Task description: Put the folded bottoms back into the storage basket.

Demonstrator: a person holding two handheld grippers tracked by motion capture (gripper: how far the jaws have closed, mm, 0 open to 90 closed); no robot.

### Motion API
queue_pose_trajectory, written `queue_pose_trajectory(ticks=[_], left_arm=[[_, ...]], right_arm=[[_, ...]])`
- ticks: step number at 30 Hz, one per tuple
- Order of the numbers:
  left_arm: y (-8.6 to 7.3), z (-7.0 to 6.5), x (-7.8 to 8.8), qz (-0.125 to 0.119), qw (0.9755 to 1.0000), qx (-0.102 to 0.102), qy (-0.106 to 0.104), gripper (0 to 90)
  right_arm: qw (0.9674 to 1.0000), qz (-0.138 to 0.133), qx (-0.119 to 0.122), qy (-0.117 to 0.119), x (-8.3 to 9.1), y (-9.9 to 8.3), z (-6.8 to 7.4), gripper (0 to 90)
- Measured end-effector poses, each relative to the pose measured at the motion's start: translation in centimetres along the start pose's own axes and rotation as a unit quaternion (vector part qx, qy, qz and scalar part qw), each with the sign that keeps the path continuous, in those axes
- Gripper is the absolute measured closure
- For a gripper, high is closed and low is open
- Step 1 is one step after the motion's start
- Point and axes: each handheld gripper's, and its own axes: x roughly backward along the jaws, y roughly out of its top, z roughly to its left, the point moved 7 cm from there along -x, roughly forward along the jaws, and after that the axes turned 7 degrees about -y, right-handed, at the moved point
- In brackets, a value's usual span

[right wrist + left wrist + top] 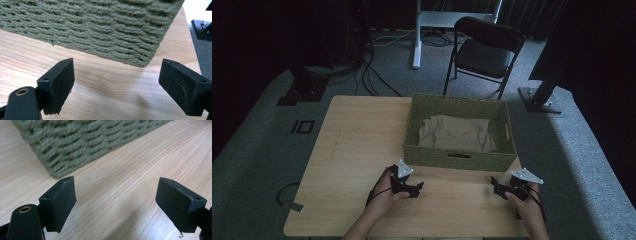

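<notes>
While the high view takes in the whole table point(357, 150), it alone shows the tan cloth point(457, 134) lying crumpled inside the green woven basket point(459, 159), which stands at the table's far right part. The left gripper point(417, 188) and right gripper point(495, 186) sit low near the table's near edge, just in front of the basket, each in a hand. The left gripper view gives the basket's corner point(75, 147) close up, jaws wide apart with nothing between; the right gripper view shows the same over bare wood point(105, 92). Beyond the table stand a dark folding chair point(484, 52), grey carpet point(257, 150) and loose cables point(372, 75).
</notes>
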Motion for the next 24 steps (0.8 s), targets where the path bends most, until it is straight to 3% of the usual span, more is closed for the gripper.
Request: queue_pose_trajectory(ticks=[5, 7, 10, 12, 13, 19, 24], left_arm=[[-1.3, 0.2, -0.6, 0.022, 0.9993, -0.015, 0.026, 17.4], [-1.5, 0.3, -0.7, 0.018, 0.9995, -0.004, 0.025, 15.7], [-1.5, 0.6, -0.5, 0.013, 0.9987, -0.015, 0.047, 15.7], [-1.6, 0.8, -0.5, 0.016, 0.9990, 0.000, 0.041, 15.7], [-1.6, 0.9, -0.5, 0.017, 0.9990, 0.011, 0.039, 15.5], [-1.6, 1.5, -0.4, 0.012, 0.9973, 0.035, 0.063, 15.1], [-1.7, 1.6, -0.3, 0.011, 0.9963, 0.044, 0.073, 15.1]], right_arm=[[0.9998, 0.017, 0.008, -0.001, -0.5, -0.8, 0.1, 12.5], [0.9995, 0.029, 0.013, -0.001, -0.6, -1.1, 0.2, 12.5], [0.9991, 0.039, 0.014, -0.008, -0.7, -1.3, 0.2, 12.7], [0.9981, 0.061, 0.006, -0.002, -0.8, -1.6, 0.3, 12.3], [0.9981, 0.062, 0.005, -0.003, -0.8, -1.6, 0.4, 12.3], [0.9981, 0.062, 0.002, -0.006, -0.8, -1.6, 0.4, 12.1], [0.9980, 0.062, 0.001, -0.008, -0.9, -1.6, 0.4, 11.9]])
